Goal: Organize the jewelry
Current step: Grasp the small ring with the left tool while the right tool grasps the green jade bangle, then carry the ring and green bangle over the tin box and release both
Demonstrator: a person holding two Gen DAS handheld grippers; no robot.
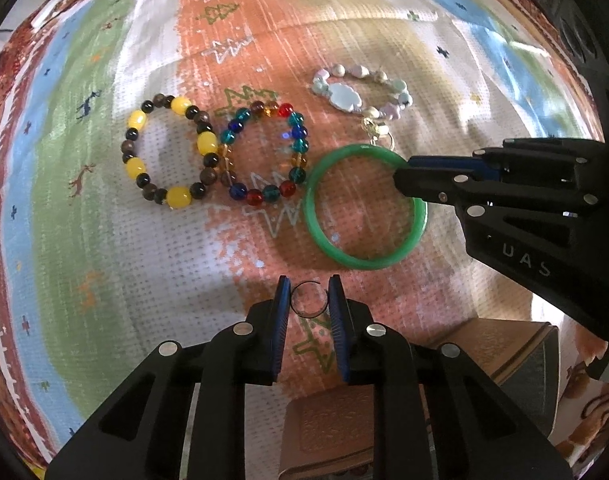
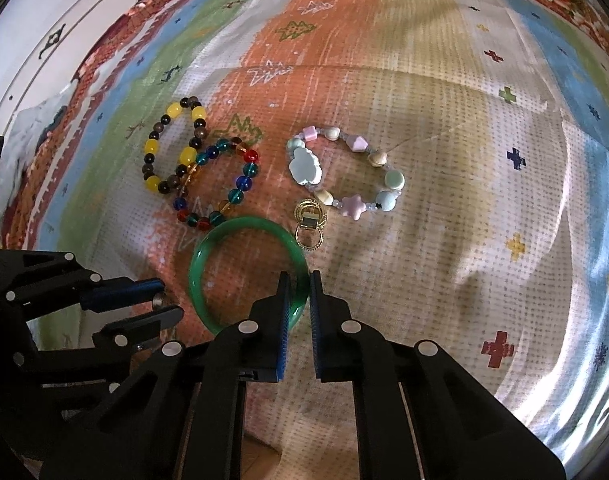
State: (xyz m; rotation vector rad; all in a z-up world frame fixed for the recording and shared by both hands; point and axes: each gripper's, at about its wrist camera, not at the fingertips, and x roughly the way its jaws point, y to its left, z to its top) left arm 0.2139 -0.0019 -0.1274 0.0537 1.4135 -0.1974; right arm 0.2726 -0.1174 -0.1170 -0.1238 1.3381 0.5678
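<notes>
Jewelry laid out in a row mid-cloth (image 2: 444, 92): green bangle (image 2: 208, 256) pinched at its rim by the closed right claw (image 2: 301, 280), thin wire ring (image 1: 309, 300) caught between the nearly closed left claw (image 1: 307, 292), both grips seemingly for sorting. Neighbours crowd in: multicolour bead bracelet (image 2: 216, 184) touching the bangle, yellow-and-dark bracelet (image 2: 172, 148), pastel charm bracelet (image 2: 344, 172), gold clasp (image 2: 309, 224) just beside the bangle's rim.
</notes>
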